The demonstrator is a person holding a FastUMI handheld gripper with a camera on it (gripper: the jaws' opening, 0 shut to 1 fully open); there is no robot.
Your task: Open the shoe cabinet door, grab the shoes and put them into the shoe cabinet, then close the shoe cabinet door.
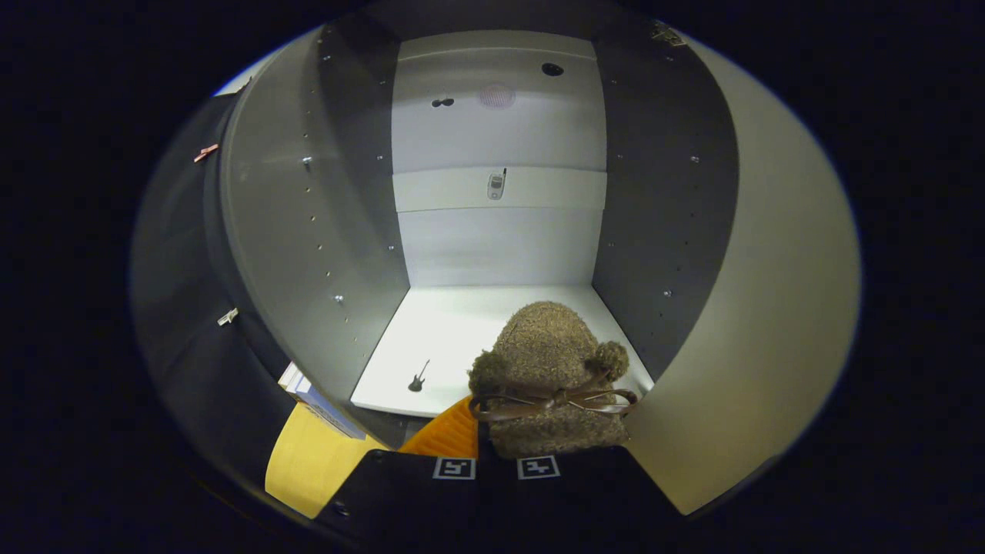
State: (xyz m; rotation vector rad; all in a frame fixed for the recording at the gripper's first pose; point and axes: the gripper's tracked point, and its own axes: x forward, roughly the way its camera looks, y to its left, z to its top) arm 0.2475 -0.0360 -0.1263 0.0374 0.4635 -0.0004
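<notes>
Fuzzy brown shoe [550, 377] clamped in nearly closed tool [496, 467], over cabinet shelf [446, 338].

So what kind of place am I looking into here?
Probably the inside of an open shoe cabinet: white back panel, grey side walls, a white shelf. The gripper holds a fuzzy brown slipper with a leather bow at its entrance.

shoe [548, 369] apparently at cabinet shelf's [446, 323] front

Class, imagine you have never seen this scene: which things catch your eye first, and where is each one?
A fuzzy brown shoe with a ribbon bow sits clamped in the gripper, its toe over the front of the white bottom shelf. Beyond it stands the open shoe cabinet, grey inside with a white back. A small black guitar figure lies on that shelf, beside the shoe.
</notes>
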